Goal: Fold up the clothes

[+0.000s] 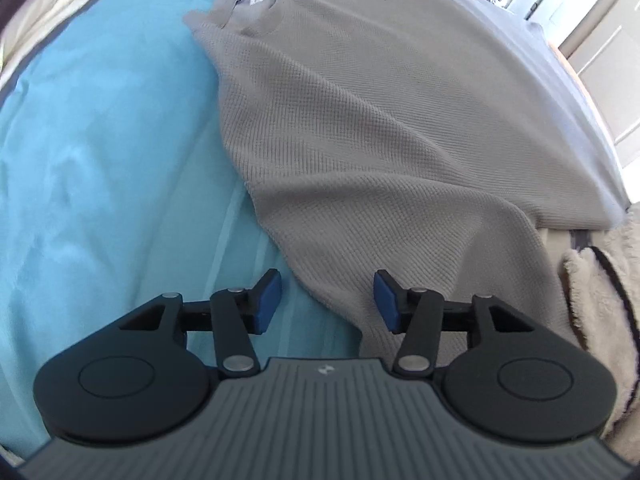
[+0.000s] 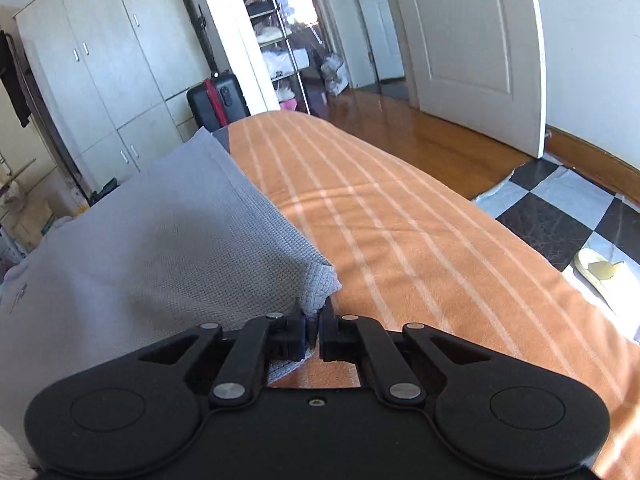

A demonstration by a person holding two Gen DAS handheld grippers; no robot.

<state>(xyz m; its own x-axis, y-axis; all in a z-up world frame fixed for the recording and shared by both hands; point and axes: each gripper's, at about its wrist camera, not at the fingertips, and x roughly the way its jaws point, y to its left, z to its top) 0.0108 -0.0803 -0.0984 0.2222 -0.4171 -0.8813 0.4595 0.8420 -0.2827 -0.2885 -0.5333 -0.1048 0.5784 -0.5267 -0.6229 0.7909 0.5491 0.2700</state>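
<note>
The left tongs [image 1: 327, 303] hang low with jaws spread wide, blue pads [image 1: 269, 296] facing each other across an open gap, nothing between them. The right tongs [image 2: 313, 330] are closed tight, black fingers [image 2: 294, 334] nearly meeting, pinching a fold of grey cloth [image 2: 320, 284].

Grey waffle-knit cloth shirt [image 1: 392, 128]: matt, coarse gridded weave, small dark print at the chest.
Turquoise bed sheet [image 1: 100, 168]: smooth matt cloth, faintly creased.
Orange striped terry blanket [image 2: 400, 220]: soft, short-napped, matt.
Cream fleece sleeve [image 1: 600, 312]: fluffy, deep pile.
Left gripper [image 1: 327, 302]: matt black plastic body, ribbed grey housing, blue rubbery pads [image 1: 269, 300], brushed metal pivot pins.
Right gripper [image 2: 314, 330]: matt black plastic, metal pins.
Wooden floor [image 2: 432, 128]: glossy, reflective.
White wardrobe [image 2: 104, 64]: smooth satin panels.
</note>
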